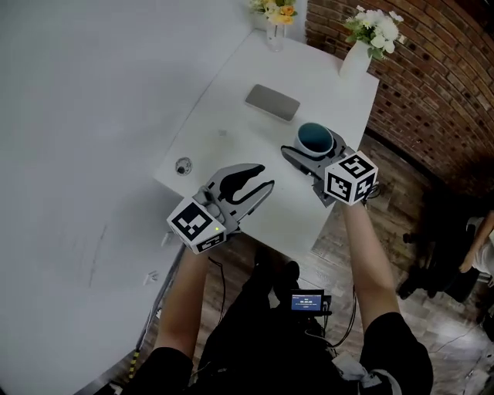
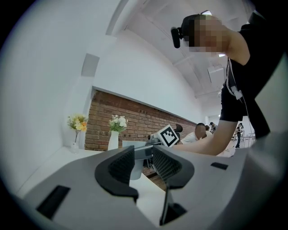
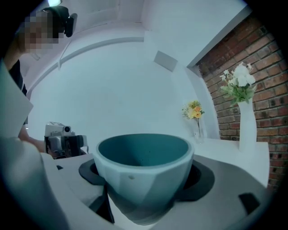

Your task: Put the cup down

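Note:
A teal cup point(image 1: 315, 137) with a darker inside sits upright between the jaws of my right gripper point(image 1: 312, 151), which is shut on it above the near right part of the white table point(image 1: 231, 131). In the right gripper view the cup point(image 3: 144, 155) fills the space between the dark pads point(image 3: 204, 177). My left gripper point(image 1: 262, 177) hovers at the table's near edge, to the left of the cup, open with nothing between its jaws. The left gripper view shows the pale cup point(image 2: 135, 167) beyond its own parted pads point(image 2: 118, 167), which hide part of it.
A flat grey slab point(image 1: 272, 102) lies at mid-table. Two vases of flowers point(image 1: 275, 23) point(image 1: 363, 46) stand at the far end by a brick wall point(image 1: 432, 77). A round grommet point(image 1: 183, 165) sits near the left edge. Wooden floor lies to the right.

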`<state>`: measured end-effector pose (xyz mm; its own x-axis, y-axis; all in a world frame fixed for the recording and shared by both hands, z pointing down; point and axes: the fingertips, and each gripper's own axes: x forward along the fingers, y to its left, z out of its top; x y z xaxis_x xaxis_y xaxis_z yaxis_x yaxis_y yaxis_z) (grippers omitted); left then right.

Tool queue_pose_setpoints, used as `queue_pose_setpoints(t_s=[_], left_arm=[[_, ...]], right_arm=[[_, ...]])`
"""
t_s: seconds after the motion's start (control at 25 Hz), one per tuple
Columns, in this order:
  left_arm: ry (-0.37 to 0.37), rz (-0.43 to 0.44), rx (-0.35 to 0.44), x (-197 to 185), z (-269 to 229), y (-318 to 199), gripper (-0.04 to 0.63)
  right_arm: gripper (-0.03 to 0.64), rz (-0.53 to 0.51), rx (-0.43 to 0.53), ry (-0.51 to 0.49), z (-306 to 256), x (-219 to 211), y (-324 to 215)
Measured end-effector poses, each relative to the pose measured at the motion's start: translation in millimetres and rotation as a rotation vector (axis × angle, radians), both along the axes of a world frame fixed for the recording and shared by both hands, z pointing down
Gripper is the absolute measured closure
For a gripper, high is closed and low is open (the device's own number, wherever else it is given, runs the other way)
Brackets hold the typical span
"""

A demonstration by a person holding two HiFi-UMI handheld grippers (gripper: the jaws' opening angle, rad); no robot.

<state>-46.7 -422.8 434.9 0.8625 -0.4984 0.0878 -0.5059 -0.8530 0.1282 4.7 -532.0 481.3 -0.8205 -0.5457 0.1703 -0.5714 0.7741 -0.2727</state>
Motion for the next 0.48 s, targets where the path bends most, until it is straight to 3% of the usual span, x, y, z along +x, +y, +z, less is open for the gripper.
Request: queue_pose_setpoints(t_s=[0.48], left_arm=[[0.043,0.014,-0.004,-18,22,-45,0.462]], right_arm=[[0.202,0.067,-0.006,0.014,56,-32,-104]])
